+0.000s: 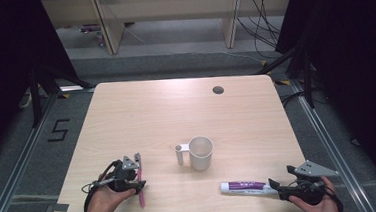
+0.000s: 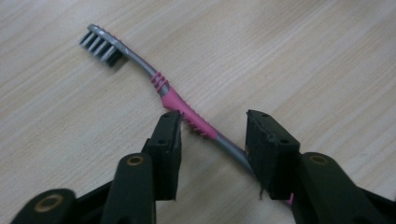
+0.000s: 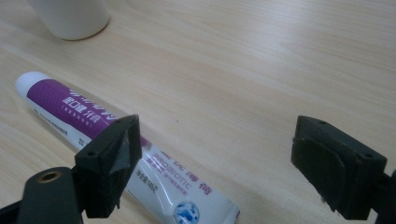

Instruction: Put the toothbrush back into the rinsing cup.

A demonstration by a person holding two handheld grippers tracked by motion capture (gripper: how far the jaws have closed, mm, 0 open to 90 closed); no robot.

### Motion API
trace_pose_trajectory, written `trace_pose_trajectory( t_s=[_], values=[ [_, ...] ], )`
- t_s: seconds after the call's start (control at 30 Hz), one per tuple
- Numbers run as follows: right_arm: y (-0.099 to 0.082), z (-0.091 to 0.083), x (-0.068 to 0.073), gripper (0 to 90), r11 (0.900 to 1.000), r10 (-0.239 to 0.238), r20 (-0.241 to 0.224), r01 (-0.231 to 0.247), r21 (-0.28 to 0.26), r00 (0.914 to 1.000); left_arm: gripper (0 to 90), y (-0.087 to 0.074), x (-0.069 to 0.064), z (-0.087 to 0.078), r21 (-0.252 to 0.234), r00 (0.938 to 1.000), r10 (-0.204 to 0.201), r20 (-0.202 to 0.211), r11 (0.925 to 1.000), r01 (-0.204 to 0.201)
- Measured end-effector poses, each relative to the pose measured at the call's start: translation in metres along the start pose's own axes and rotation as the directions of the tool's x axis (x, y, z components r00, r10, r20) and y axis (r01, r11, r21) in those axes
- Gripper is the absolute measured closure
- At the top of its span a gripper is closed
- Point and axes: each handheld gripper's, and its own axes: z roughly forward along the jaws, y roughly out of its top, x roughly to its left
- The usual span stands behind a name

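Note:
A pink and grey toothbrush [image 2: 184, 109] with dark bristles lies flat on the wooden table [image 1: 176, 112]. It runs slantwise between the jaws of my left gripper [image 2: 212, 123]. Those jaws stand apart on either side of the handle, and the pads do not press on it. From the high view, the left gripper [image 1: 137, 177] is near the table's front left, with the toothbrush [image 1: 141, 194] sticking out toward the front edge. A white and purple toothpaste tube [image 3: 93, 121] lies at the front right. My right gripper [image 3: 215, 154] is wide open, and one jaw hangs over the tube's tail end.
A white mug [image 1: 201, 152] stands upright mid-table with its handle to the left; its base [image 3: 70, 18] is also seen beyond the tube. A small round hole [image 1: 218, 90] is in the table's far side. Shelving and cables stand behind the table.

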Motion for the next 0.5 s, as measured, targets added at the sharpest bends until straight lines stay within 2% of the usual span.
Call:
trace_pose_trajectory(
  t_s=[0.2, 0.27, 0.3, 0.37, 0.4, 0.43, 0.47, 0.5],
  values=[
    [0.0, 0.0, 0.0, 17.3, 1.0, 0.004, -0.003, -0.004, 0.002, 1.0, 60.0, 0.003, 0.005, 0.003, 0.051, 0.9998, -0.012, 0.017, 0.9986, 0.011],
    [0.0, 0.0, 0.0, 17.3, 1.0, 0.002, -0.003, -0.002, 0.002, 1.0, 61.0, 0.004, 0.006, 0.003, 0.067, 0.9999, -0.007, 0.013, 0.9977, 0.006],
    [0.0, 0.0, 0.0, 17.4, 1.0, 0.002, -0.004, -0.002, 0.003, 1.0, 62.3, 0.005, 0.005, 0.004, 0.064, 0.9998, -0.018, 0.004, 0.9978, 0.018],
    [0.0, 0.0, 0.0, 17.5, 1.0, -0.007, 0.008, 0.007, -0.002, 0.9999, 65.2, 0.007, 0.007, 0.003, 0.082, 0.9999, 0.002, 0.013, 0.9966, -0.003],
    [0.0, 0.0, 0.0, 17.5, 1.0, -0.007, 0.008, 0.007, -0.002, 0.9999, 65.2, 0.007, 0.008, 0.004, 0.076, 0.9999, -0.001, 0.014, 0.9971, 0.0],
    [0.0, 0.0, -0.001, 17.6, 1.0, 0.0, -0.005, 0.0, 0.004, 1.0, 66.9, 0.01, 0.009, 0.003, 0.102, 0.9998, 0.009, 0.017, 0.9947, -0.011],
    [0.0, 0.0, -0.001, 17.6, 1.0, 0.0, -0.005, 0.0, 0.004, 1.0, 67.7, 0.01, 0.009, 0.003, 0.102, 0.9998, 0.009, 0.017, 0.9947, -0.011],
    [0.0, 0.0, 0.002, 17.7, 0.9993, 0.035, -0.012, -0.035, 0.009, 0.9993, 68.4, 0.011, 0.009, 0.004, 0.101, 0.9999, 0.009, 0.015, 0.9948, -0.01]
  ],
)
